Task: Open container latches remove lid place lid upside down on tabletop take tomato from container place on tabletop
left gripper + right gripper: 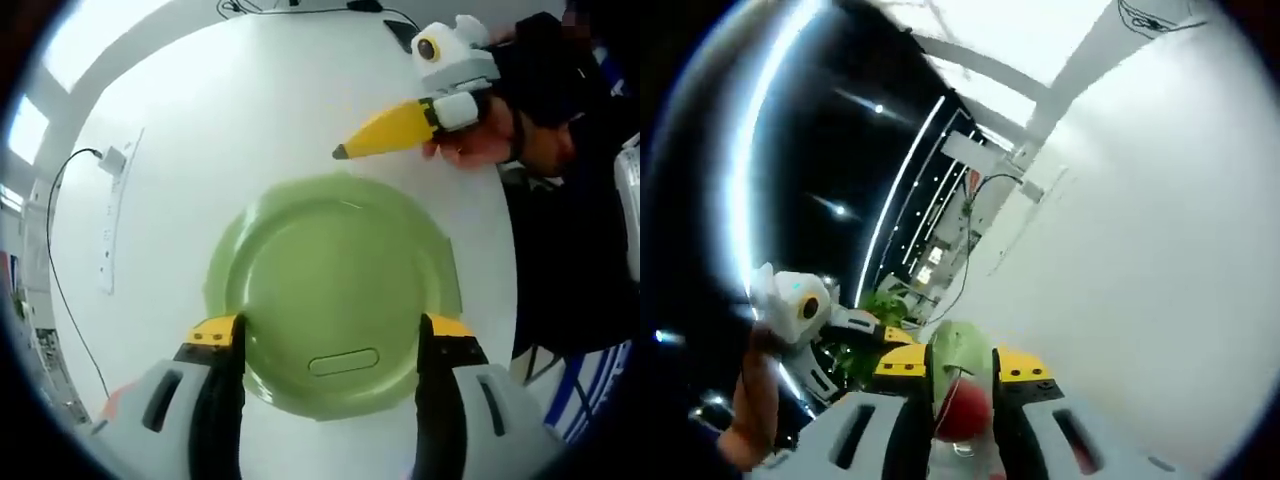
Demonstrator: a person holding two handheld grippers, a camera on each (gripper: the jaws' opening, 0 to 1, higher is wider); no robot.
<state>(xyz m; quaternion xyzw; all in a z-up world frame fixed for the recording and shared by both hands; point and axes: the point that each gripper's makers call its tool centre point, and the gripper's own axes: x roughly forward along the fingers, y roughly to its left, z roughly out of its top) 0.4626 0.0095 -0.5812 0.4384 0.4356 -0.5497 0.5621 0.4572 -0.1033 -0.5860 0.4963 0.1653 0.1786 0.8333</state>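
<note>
The right gripper has its jaws closed on the tomato, a red round shape pinched between the yellow-tipped pads, with a green blur, probably the lid, just beyond it. From the left gripper view the same gripper hangs above the white table, held by a hand, its tips drawn to a point; the tomato itself is hidden there.

The left gripper has its jaws apart, one on each side of the near edge of the green lid, which lies flat on the table. Whether the pads touch the rim I cannot tell.

The step in hand looks like setting the tomato down. To do it well, lower the right gripper onto bare table beside the lid, not onto it, bring the tomato to rest before easing the jaws, and open slowly, since a round fruit may roll. Keep clear of the cable at the far side.
</note>
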